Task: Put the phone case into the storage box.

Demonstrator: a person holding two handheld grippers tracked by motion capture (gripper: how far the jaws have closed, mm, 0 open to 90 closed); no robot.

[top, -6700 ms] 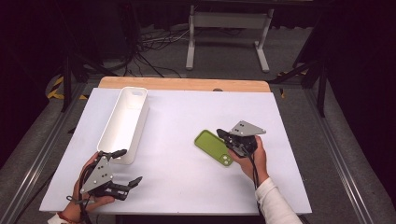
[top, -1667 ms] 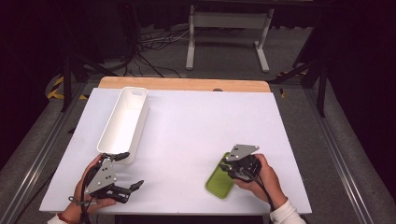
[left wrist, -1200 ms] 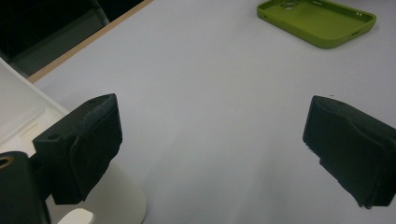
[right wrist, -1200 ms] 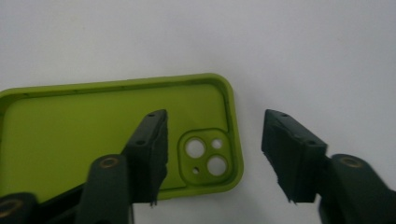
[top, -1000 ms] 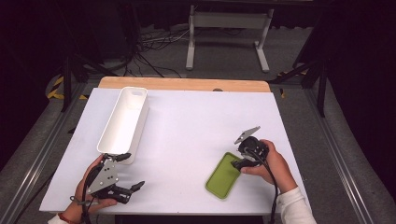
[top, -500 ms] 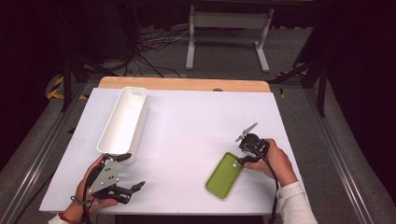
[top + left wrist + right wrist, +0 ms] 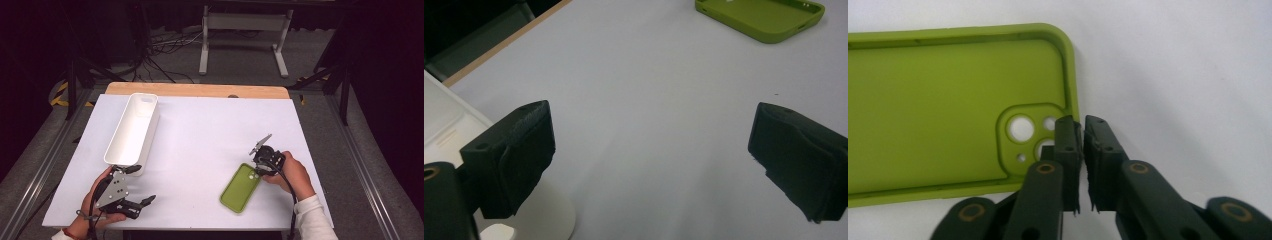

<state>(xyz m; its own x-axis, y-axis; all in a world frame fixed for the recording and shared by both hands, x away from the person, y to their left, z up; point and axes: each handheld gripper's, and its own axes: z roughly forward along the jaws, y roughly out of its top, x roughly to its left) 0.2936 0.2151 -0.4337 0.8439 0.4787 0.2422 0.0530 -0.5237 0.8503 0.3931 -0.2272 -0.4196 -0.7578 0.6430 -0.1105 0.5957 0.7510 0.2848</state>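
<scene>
A green phone case (image 7: 241, 187) lies inside-up near the table's front right, its camera cut-out toward the person's right hand. My right gripper (image 7: 256, 172) is at that end. In the right gripper view the case (image 7: 948, 100) has one jaw inside its wall and the other outside. The right gripper (image 7: 1082, 120) has just closed and pinches the rim beside the cut-out. My left gripper (image 7: 142, 184) rests at the front left, open and holding nothing. Between the wide-apart jaws of the left gripper (image 7: 649, 135) I see bare table, with the case (image 7: 759, 15) far off.
A long white tray (image 7: 131, 131) stands at the left, running from the back toward the left hand; its near end (image 7: 444, 125) sits just beside the left jaw. A wooden strip (image 7: 197, 90) borders the table's far edge.
The case has shifted from mid-table to the front right. Within the last second the right gripper's jaws have gone from apart to shut at the case's camera end. The left hand has stayed put.
</scene>
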